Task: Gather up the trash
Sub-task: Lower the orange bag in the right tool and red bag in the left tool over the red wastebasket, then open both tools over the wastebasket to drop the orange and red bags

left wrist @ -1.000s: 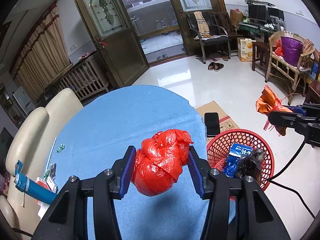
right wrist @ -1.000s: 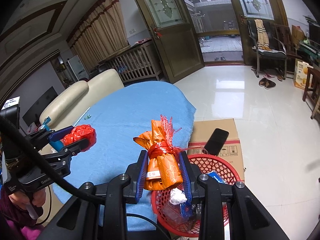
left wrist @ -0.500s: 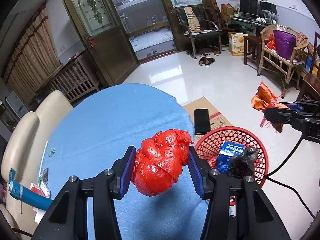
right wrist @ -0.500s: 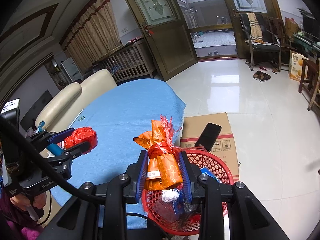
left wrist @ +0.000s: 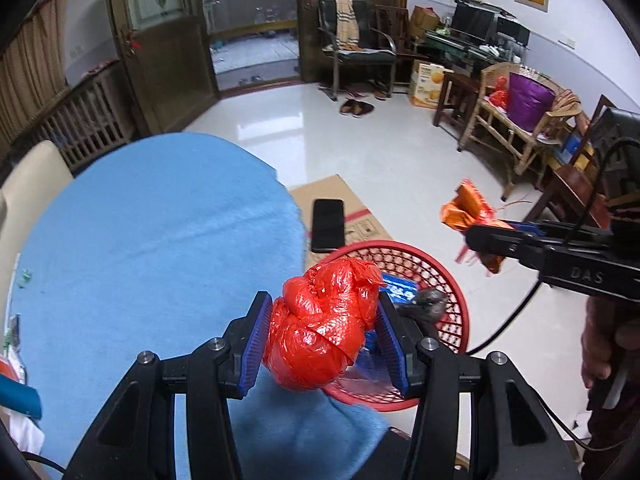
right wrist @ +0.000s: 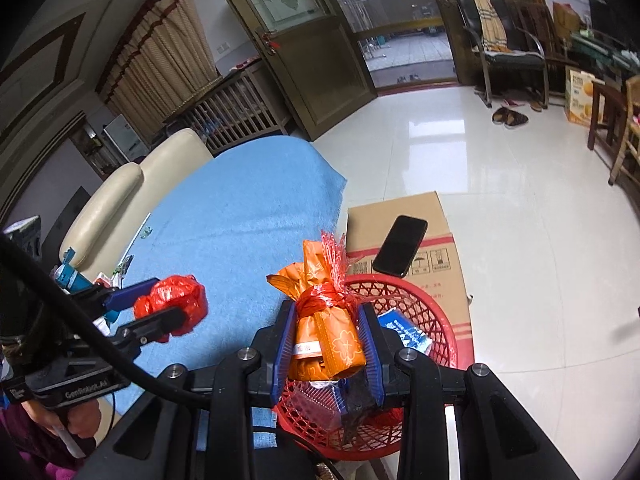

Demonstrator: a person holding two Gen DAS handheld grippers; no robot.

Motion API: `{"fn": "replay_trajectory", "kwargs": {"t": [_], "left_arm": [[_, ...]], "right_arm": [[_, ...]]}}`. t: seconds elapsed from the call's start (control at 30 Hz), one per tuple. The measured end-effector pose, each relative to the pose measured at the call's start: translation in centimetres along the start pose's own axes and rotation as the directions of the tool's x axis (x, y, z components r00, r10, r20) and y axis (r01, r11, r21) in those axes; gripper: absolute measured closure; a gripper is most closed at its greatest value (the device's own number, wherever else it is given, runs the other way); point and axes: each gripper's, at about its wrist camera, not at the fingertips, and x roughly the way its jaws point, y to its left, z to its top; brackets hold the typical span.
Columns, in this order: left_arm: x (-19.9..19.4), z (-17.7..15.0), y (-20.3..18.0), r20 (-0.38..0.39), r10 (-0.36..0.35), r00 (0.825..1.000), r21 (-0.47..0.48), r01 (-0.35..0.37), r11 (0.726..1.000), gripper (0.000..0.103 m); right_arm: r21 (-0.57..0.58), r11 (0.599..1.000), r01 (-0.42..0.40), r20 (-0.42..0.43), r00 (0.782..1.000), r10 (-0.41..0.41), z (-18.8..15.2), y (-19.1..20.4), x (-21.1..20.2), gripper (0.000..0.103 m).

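My left gripper is shut on a crumpled red plastic bag, held over the edge of the blue-covered table beside the red mesh basket. That left gripper and the red plastic bag also show in the right wrist view. My right gripper is shut on an orange wrapped packet tied with red ribbon, hanging above the red mesh basket. The right gripper with the orange wrapped packet appears right of the basket in the left wrist view. Blue and dark wrappers lie in the basket.
A flat cardboard box lies on the floor behind the basket with a black phone on it. A cream sofa borders the table's far left. Small scraps sit at the table's left edge. Chairs stand at the right.
Both grippers have sunk and tilted further down toward the red basket, each still holding its trash. The basket now looms larger under them.
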Motion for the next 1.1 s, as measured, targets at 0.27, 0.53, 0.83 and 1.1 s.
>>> {"fn": "replay_trajectory", "kwargs": {"t": [0.27,0.53,0.83,1.1], "left_arm": [[1.6,-1.0,-1.2,-0.033,-0.081,0.996,0.003,0.081,0.997,0.048],[1.8,-1.3,-0.7,-0.025,-0.114,0.993,-0.008,0.114,0.994,0.036],[-0.1,-2.2,2.4,0.033,-0.017,0.999,-0.051,0.019,0.999,0.035],[-3.4,-4.2,7.9,0.077,0.253,0.964,-0.164,-0.238,0.957,0.026]], "right_arm": [[0.064,0.998,-0.013,-0.031,0.999,0.015,-0.5,-1.3,1.8,0.067],[0.162,0.986,-0.037,0.006,0.999,0.037,-0.5,-2.8,1.7,0.065],[0.112,0.992,-0.051,0.056,0.997,0.045,0.1,-0.8,0.4,0.065],[0.009,0.997,-0.071,0.036,0.997,0.071,-0.1,4.0,1.4,0.035]]}}
